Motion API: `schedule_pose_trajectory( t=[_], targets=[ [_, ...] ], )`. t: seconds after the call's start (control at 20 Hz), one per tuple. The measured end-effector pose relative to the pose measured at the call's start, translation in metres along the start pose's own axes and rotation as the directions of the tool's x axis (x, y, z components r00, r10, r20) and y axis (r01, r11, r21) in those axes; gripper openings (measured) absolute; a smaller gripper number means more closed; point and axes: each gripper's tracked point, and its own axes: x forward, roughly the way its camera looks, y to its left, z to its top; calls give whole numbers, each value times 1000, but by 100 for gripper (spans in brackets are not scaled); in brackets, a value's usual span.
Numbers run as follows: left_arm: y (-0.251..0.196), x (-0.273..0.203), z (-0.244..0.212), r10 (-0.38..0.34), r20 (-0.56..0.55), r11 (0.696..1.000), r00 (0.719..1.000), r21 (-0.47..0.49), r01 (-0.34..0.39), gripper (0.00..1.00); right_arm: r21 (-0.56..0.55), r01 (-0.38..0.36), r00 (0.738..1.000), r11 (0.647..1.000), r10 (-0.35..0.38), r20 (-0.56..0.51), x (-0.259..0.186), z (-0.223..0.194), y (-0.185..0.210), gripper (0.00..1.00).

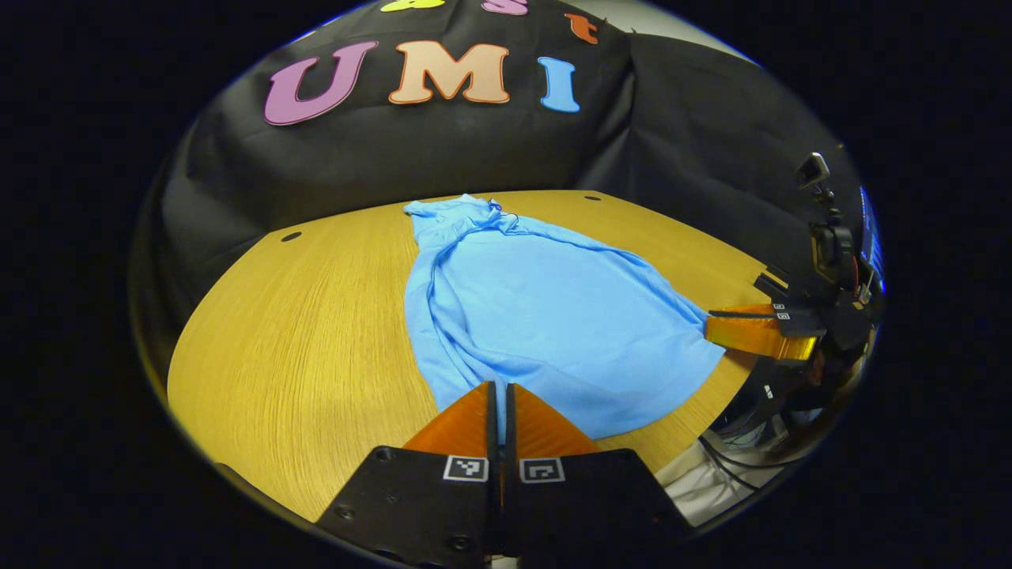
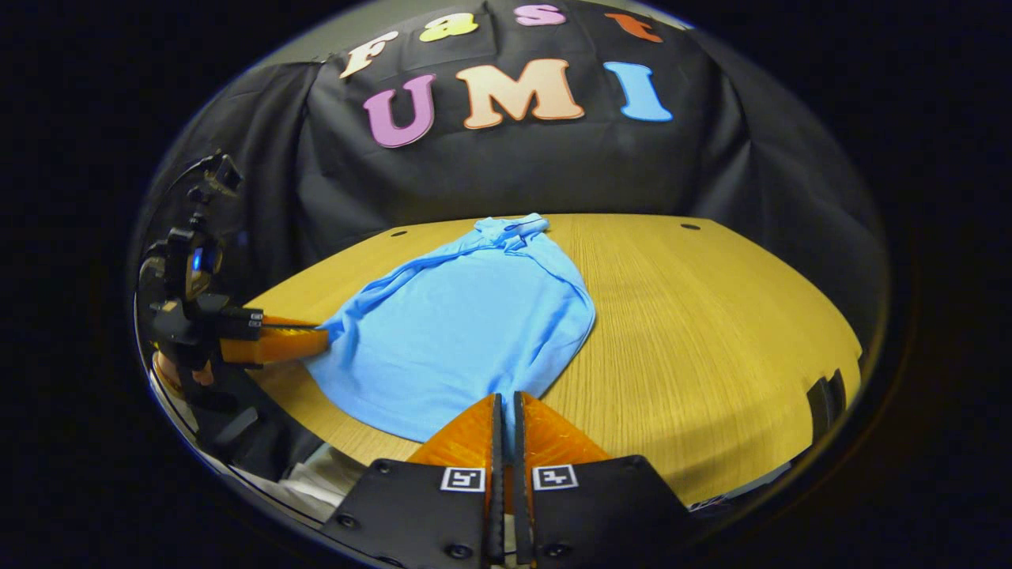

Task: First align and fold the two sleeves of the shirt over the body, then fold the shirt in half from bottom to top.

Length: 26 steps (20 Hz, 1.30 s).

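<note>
Shirt [image 1: 545,316] lay mid-frame on the bench [image 1: 300,332], sleeves already folded in. Left hand-held gripper [image 1: 500,395] and right hand-held gripper [image 2: 506,407] each pinched a hem corner; bottom-to-top fold not yet done.

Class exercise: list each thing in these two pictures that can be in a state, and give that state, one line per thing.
shirt: spread on the table, sleeves folded in over the body, bottom hem pinched at both corners, not yet folded in half.
left gripper: shut on the shirt's hem.
right gripper: shut on the shirt's hem.
table: bears the shirt.
</note>
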Motion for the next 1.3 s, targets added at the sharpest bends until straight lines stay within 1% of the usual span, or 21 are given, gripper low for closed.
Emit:
schedule_pose_trajectory(
  t=[0.05,0.1,0.15,0.2,0.35,0.5,0.7,0.85,1.05,1.15,1.3],
  targets=[
    [0,1,1,0,1,1000,1000,-3,0,0,11,-3,1000,1000,3,2,0,1,1,5],
    [0,2,3,-2,8,1000,1000,-11,2,0,16,-4,1000,1000,4,6,0,3,1,8],
    [-1,4,4,-7,13,1000,1000,-23,7,0,33,-4,1000,999,4,13,4,4,-1,7],
    [-3,6,6,-14,17,999,1000,-38,14,0,44,-15,1000,999,14,7,5,5,-1,3],
    [-10,14,20,-43,43,997,998,-68,46,0,61,-29,999,998,27,32,8,19,-1,3],
    [-12,20,49,-46,102,996,994,-70,54,0,55,-42,997,998,38,70,18,47,-4,3],
    [-3,32,88,-36,178,993,983,-108,56,0,73,-59,995,996,53,84,40,81,-4,2],
    [13,39,113,-8,210,989,978,-140,38,0,78,-56,994,995,48,93,62,107,-5,2],
    [37,48,156,21,257,984,966,-177,25,0,62,-79,991,995,72,116,90,159,-1,3],
    [52,55,179,35,275,982,961,-189,18,0,36,-67,990,997,62,129,109,185,-5,2],
    [71,74,207,49,288,977,956,-213,14,0,26,-71,988,997,67,138,135,220,-6,2]
  ],
)
